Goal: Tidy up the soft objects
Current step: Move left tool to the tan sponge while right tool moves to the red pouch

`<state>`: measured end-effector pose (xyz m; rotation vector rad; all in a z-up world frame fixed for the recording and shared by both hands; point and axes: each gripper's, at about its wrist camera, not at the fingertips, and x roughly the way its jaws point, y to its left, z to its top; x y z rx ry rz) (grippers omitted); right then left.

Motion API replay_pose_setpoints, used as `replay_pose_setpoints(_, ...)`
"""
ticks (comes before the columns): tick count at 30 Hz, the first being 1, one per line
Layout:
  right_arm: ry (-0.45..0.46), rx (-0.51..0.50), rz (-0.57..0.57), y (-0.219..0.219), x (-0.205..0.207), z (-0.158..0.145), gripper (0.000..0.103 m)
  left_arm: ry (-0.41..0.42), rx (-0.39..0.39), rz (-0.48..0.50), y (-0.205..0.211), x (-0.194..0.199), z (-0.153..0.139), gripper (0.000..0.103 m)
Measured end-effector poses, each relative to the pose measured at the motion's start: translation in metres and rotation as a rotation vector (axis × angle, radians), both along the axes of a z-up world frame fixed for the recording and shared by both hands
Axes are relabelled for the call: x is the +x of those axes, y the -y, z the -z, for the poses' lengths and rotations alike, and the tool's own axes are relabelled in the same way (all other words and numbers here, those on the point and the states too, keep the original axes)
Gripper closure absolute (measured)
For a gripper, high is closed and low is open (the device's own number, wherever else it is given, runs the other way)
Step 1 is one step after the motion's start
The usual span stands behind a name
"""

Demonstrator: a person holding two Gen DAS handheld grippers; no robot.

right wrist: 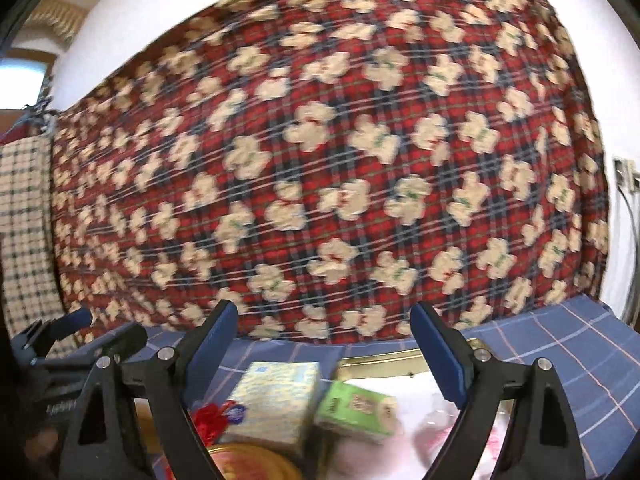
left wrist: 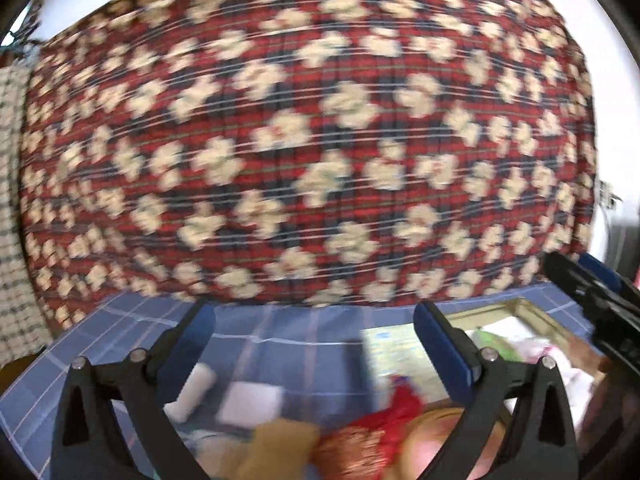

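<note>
Your left gripper (left wrist: 314,334) and right gripper (right wrist: 324,330) are both wide apart and hold nothing, so you can reach the soft things by the tray (right wrist: 384,360).

Beside the one gold-rimmed tray (right wrist: 384,360) lie two tissue packs, one pale yellow (right wrist: 276,404) and one green (right wrist: 356,408), one white roll (left wrist: 192,392) and one white pad (left wrist: 250,402).

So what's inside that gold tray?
In the gold tray a green tissue pack lies on something white and pink, too blurry to name. The right gripper's fingers cover part of it, and what's underneath is hidden.
</note>
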<state>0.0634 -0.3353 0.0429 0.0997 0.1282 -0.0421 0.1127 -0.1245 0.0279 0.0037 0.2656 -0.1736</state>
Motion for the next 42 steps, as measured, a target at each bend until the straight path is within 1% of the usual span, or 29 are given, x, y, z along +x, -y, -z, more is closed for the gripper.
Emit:
replay_pose_setpoints(3, 0.004, -0.038, -0.057, -0.019, -0.001, 0.003, 0.013, -0.026, -0.033, -0.086, -0.035, 0.002, 0.008, 0.002)
replay_pose_setpoints(6, -0.012, -0.079, -0.125, -0.04, -0.001, 0.007, 0.013, -0.067, -0.048, -0.168, -0.066, 0.003, 0.02, 0.002)
replay_pose_setpoints(9, -0.026, -0.13, -0.19, -0.066, -0.003, 0.013, 0.013, -0.1, -0.055, -0.221, -0.09, 0.001, 0.033, 0.002)
replay_pose_setpoints(13, -0.04, -0.224, -0.289, -0.104, -0.01, 0.025, 0.013, -0.122, -0.042, -0.251, -0.107, -0.004, 0.044, 0.002)
replay_pose_setpoints(16, -0.056, -0.289, -0.354, -0.125, -0.01, 0.032, 0.013, -0.121, -0.03, -0.267, -0.115, -0.008, 0.048, 0.002)
replay_pose_setpoints(19, -0.084, -0.315, -0.402, -0.139, -0.008, 0.039, 0.013, -0.129, -0.019, -0.289, -0.121, -0.007, 0.053, 0.002)
replay_pose_setpoints(20, -0.099, -0.328, -0.413, -0.144, -0.006, 0.042, 0.013, -0.13, -0.022, -0.294, -0.123, -0.007, 0.054, 0.002)
replay_pose_setpoints(23, -0.13, -0.365, -0.375, -0.151, 0.0, 0.048, 0.013, -0.136, -0.036, -0.293, -0.126, -0.006, 0.055, 0.002)
replay_pose_setpoints(24, -0.142, -0.365, -0.359, -0.15, 0.002, 0.049, 0.013, -0.131, -0.034, -0.292, -0.125, -0.007, 0.055, 0.002)
replay_pose_setpoints(26, -0.183, -0.332, -0.306, -0.14, 0.012, 0.05, 0.013, -0.125, -0.02, -0.284, -0.121, -0.009, 0.055, 0.002)
replay_pose_setpoints(30, -0.286, -0.214, -0.221, -0.112, 0.031, 0.051, 0.013, -0.127, 0.028, -0.264, -0.11, -0.01, 0.057, 0.002)
replay_pose_setpoints(33, -0.33, -0.168, -0.208, -0.102, 0.039, 0.054, 0.013, -0.129, 0.04, -0.247, -0.106, -0.011, 0.058, 0.001)
replay_pose_setpoints(38, -0.393, -0.157, -0.211, -0.103, 0.049, 0.055, 0.014, -0.139, 0.065, -0.225, -0.099, -0.011, 0.059, 0.001)
replay_pose_setpoints(40, -0.421, -0.144, -0.211, -0.102, 0.055, 0.056, 0.017, -0.138, 0.066, -0.223, -0.098, -0.012, 0.059, 0.001)
replay_pose_setpoints(42, -0.465, -0.144, -0.216, -0.103, 0.063, 0.059, 0.026, -0.137, 0.066, -0.222, -0.098, -0.012, 0.059, 0.001)
